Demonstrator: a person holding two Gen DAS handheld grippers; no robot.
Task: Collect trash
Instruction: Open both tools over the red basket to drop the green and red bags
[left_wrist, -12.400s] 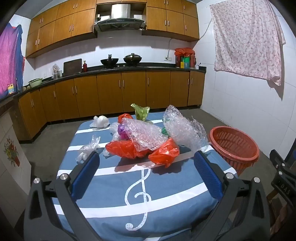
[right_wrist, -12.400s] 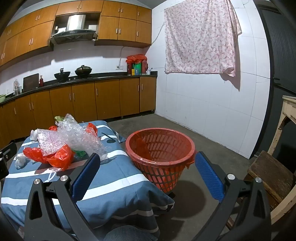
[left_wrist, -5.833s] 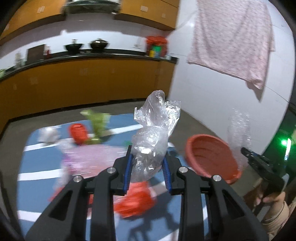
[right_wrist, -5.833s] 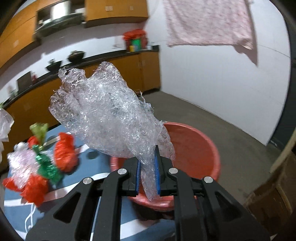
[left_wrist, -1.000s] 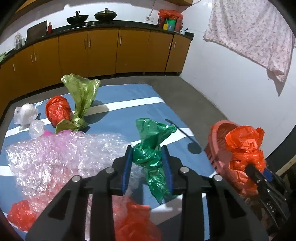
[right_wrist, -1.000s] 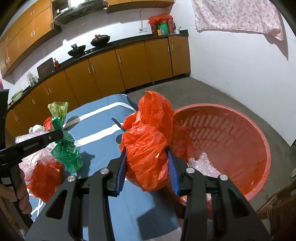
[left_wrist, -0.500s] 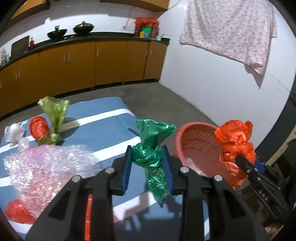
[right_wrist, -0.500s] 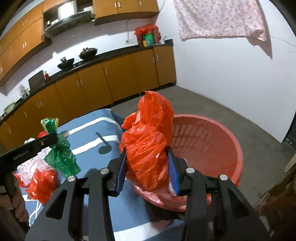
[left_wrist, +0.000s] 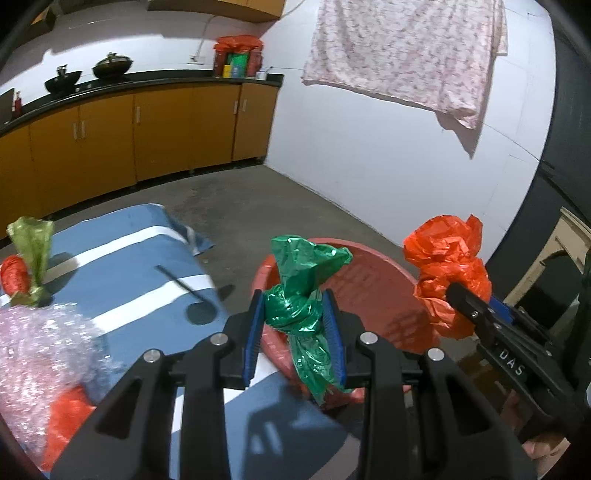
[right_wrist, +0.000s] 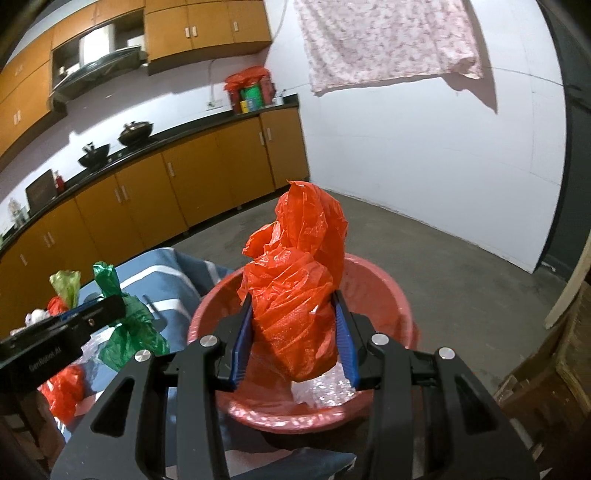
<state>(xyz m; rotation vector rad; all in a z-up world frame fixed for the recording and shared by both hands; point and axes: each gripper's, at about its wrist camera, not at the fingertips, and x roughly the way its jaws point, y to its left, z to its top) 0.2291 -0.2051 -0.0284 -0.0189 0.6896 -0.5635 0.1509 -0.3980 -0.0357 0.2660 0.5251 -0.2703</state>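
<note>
My left gripper (left_wrist: 294, 328) is shut on a crumpled green plastic bag (left_wrist: 301, 295) and holds it above the near rim of the red laundry basket (left_wrist: 369, 291). My right gripper (right_wrist: 293, 336) is shut on a crumpled orange plastic bag (right_wrist: 295, 280) and holds it over the same basket (right_wrist: 384, 295), where clear bubble wrap (right_wrist: 325, 395) lies at the bottom. The orange bag (left_wrist: 448, 280) also shows at the right of the left wrist view. The green bag (right_wrist: 127, 325) shows at the left of the right wrist view.
The table with the blue striped cloth (left_wrist: 122, 266) still holds pink bubble wrap (left_wrist: 40, 350), orange bags (left_wrist: 66, 421), a small red bag (left_wrist: 13, 273) and a yellow-green bag (left_wrist: 33, 251). Orange kitchen cabinets (left_wrist: 147, 129) line the back wall. Wooden furniture (right_wrist: 546, 398) stands right of the basket.
Both grippers have swung right, away from the table, carrying their bags over the red basket. The basket now sits directly under both bags.
</note>
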